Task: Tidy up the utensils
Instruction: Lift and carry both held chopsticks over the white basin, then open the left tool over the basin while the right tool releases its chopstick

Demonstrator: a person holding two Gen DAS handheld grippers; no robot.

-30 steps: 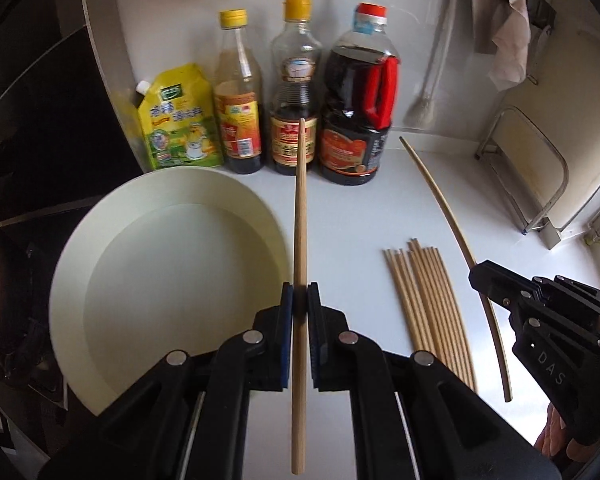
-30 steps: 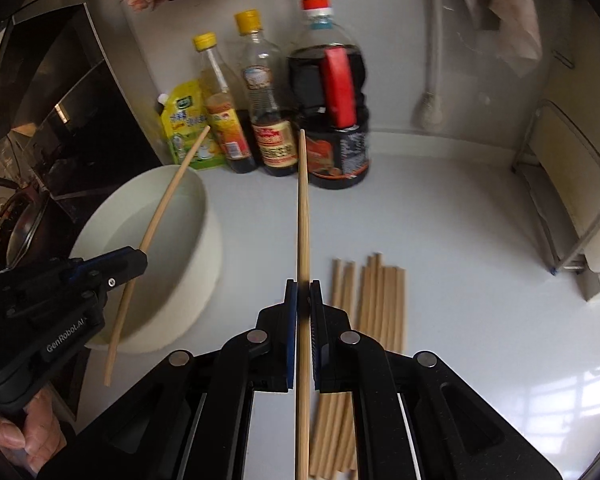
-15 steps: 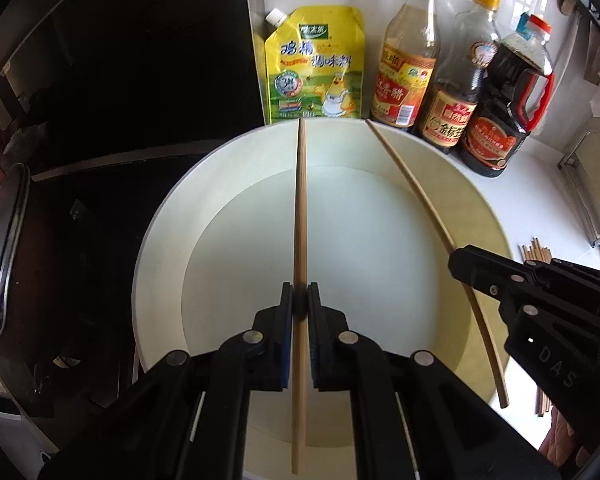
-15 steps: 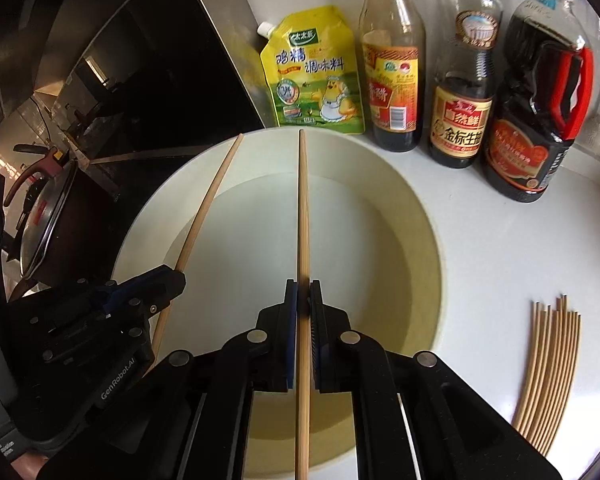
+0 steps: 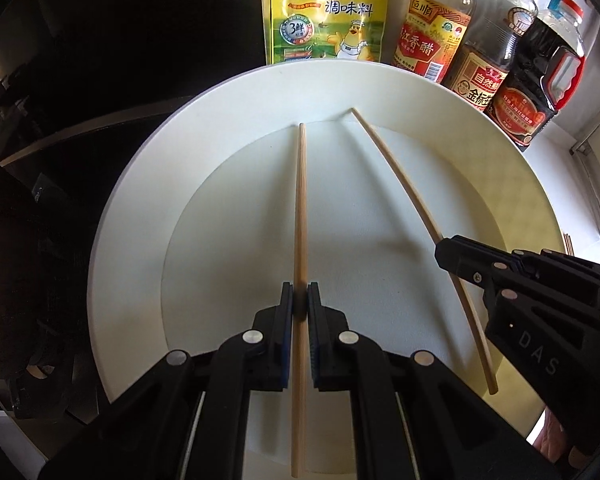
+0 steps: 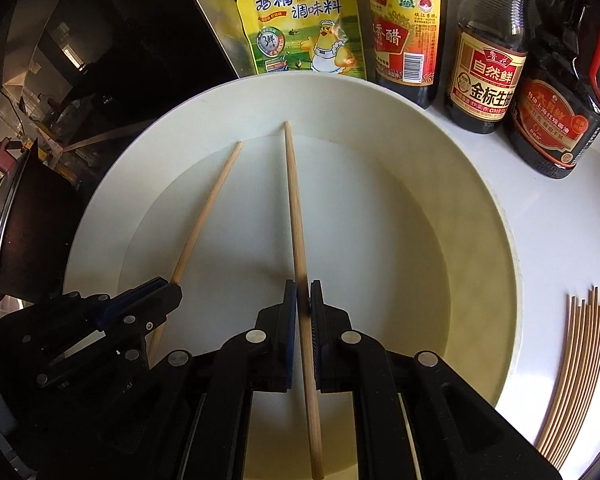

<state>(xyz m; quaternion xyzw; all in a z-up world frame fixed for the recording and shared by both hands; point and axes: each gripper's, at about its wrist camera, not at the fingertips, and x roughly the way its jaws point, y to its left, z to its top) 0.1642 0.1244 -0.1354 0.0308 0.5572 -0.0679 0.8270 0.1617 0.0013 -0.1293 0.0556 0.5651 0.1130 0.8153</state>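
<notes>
My left gripper point(image 5: 300, 294) is shut on a wooden chopstick point(image 5: 300, 208), whose far tip reaches the back inner wall of a big white bowl point(image 5: 140, 184). To its right the right gripper point(image 5: 444, 246) grips a second chopstick point(image 5: 400, 188) that slants into the same bowl. In the right wrist view my right gripper point(image 6: 302, 292) is shut on its chopstick point(image 6: 294, 200) over the bowl point(image 6: 480, 216), with the left gripper point(image 6: 168, 290) and its chopstick point(image 6: 208, 216) at the left. Both tips lie low inside the bowl; whether they touch it I cannot tell.
A bundle of several chopsticks point(image 6: 572, 364) lies on the white counter point(image 6: 560, 220) right of the bowl. Behind the bowl stand a yellow seasoning pouch point(image 6: 300, 24) and three sauce bottles point(image 6: 488, 48). A dark stove area point(image 6: 40, 160) with a pot lies to the left.
Both grippers, each still holding its chopstick, have moved left from over the counter to above the bowl and come down into it. The loose bundle now sits far right.
</notes>
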